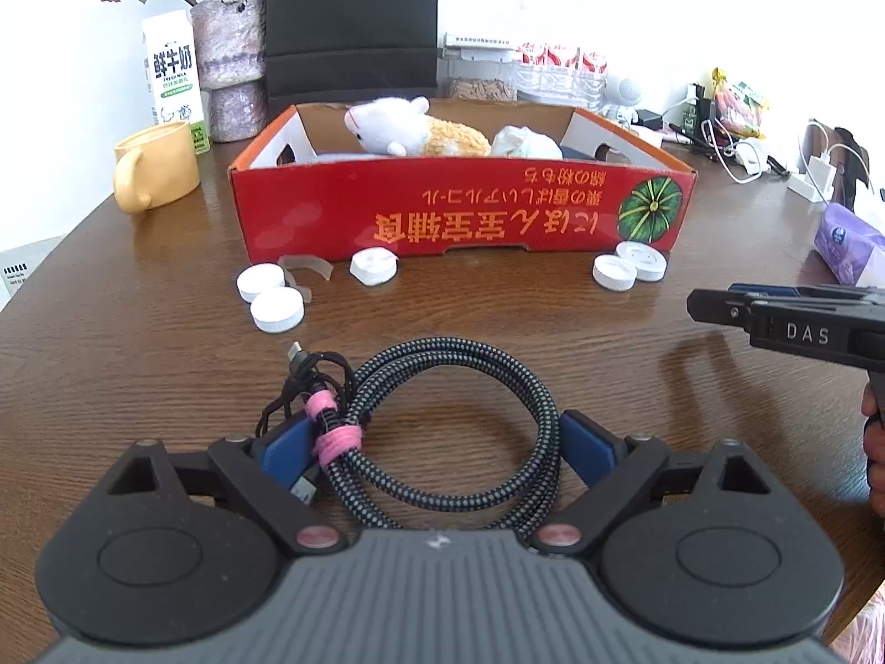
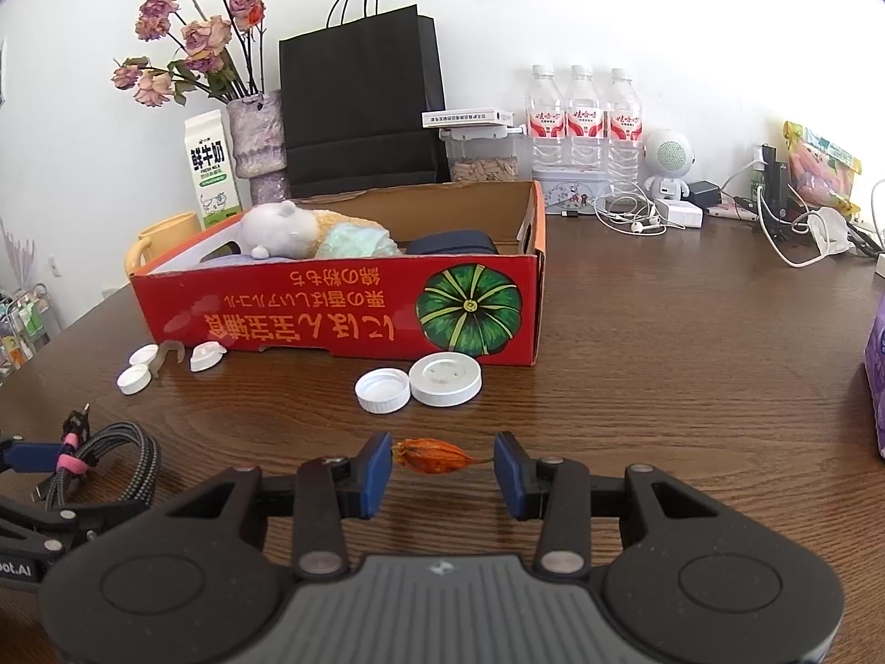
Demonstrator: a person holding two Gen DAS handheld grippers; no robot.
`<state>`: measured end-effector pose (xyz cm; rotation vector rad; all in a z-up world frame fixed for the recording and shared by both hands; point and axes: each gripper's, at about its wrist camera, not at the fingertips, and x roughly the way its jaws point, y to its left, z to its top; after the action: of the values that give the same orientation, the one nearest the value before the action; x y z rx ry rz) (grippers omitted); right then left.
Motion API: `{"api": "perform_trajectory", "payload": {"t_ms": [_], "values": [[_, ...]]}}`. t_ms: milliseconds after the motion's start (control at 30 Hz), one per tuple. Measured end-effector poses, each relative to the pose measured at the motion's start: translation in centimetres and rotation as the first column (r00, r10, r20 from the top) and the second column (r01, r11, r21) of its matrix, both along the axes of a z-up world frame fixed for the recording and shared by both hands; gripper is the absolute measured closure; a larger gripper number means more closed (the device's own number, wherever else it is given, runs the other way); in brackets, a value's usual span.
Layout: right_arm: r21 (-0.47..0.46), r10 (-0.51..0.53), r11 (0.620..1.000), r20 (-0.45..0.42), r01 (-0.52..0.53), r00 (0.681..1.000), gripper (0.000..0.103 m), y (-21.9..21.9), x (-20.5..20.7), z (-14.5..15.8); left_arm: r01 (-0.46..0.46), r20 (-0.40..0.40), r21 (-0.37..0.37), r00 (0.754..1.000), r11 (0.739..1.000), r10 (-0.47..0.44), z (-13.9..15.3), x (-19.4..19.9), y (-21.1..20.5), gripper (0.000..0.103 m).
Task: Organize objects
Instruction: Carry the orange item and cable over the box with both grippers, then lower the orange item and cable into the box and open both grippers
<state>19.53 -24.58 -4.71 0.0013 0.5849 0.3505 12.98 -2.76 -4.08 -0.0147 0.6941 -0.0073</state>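
Note:
A coiled black-and-white braided cable [image 1: 459, 387], tied with pink bands, lies on the brown table close in front. My left gripper [image 1: 437, 437] straddles the coil with its jaws wide and easing inward; the blue pads [image 1: 589, 448] touch its two sides. My right gripper [image 2: 442, 459] hovers above the table to the right, shut on a dried orange flower bud [image 2: 434, 456] held end to end between its pads. Behind stands a red cardboard box [image 2: 332, 310] holding a plush toy [image 2: 287, 229] and some cloth. Several white caps [image 2: 445, 379] lie along the box's front.
A yellow mug [image 1: 157, 166], milk carton [image 1: 174, 77], vase of dried flowers [image 1: 229, 55] and black paper bag [image 2: 359, 110] stand behind the box. Water bottles [image 2: 581, 116], chargers and cables [image 2: 652, 216] crowd the back right. A purple tissue pack [image 1: 849, 243] lies at the right edge.

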Motion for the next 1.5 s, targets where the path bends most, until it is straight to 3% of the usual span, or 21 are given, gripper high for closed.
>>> {"api": "perform_trajectory", "payload": {"t_ms": [300,600,1067,1500], "values": [[-0.006,0.013,1.0,0.124,-0.013,0.992,0.064,0.9,-1.3,1.0,-0.009,0.11,-0.006,0.994,1.0,0.01,2.6,-0.3,-0.1,0.009],[0.012,0.053,0.998,0.185,-0.056,0.981,0.064,3.0,-0.4,3.2,-0.013,0.188,-0.031,0.982,0.999,0.019,5.0,1.5,-0.1,0.009],[0.06,0.036,0.997,0.259,-0.053,0.965,0.064,5.4,4.7,6.6,-0.033,0.306,-0.067,0.951,0.997,0.052,8.6,6.5,0.7,0.009],[0.072,0.001,0.997,0.273,-0.022,0.962,0.064,6.7,10.9,7.6,-0.055,0.321,-0.097,0.943,0.994,0.084,9.0,13.0,1.7,0.009]]}}
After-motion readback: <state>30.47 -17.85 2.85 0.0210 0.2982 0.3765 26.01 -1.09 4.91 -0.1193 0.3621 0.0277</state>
